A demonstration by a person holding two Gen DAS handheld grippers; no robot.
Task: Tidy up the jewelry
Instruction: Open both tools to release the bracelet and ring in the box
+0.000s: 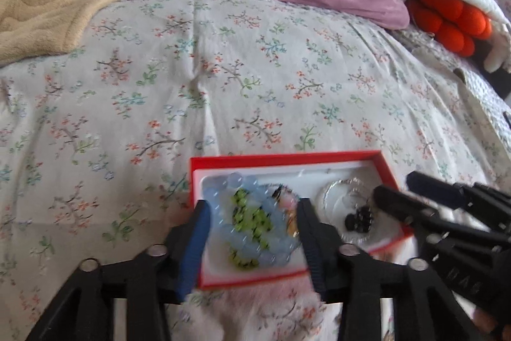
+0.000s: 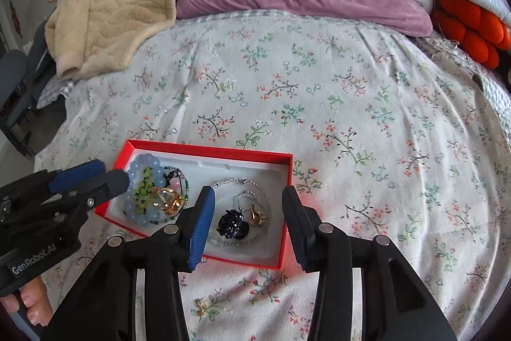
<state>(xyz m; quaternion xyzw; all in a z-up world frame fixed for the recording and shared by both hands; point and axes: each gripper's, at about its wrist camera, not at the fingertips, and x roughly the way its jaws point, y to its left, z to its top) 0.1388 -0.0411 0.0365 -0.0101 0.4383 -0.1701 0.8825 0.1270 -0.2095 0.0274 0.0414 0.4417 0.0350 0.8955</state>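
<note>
Mostly done by the look of it: the open red cardboard jewelry box (image 2: pixel 204 200) with white lining sits on the floral bedsheet (image 2: pixel 351 104) near the bed's front edge, holding the pale blue bead bracelet (image 2: pixel 140 190), silver chain (image 2: pixel 242 190) and black beaded piece (image 2: pixel 231 227). One small gold piece (image 2: pixel 202 306) lies loose on the sheet just outside the box's near wall. Left tool (image 1: pixel 252 232) and right tool (image 2: pixel 247 222) both have fingers apart, empty, over the box; open sheet beyond and right.
</note>
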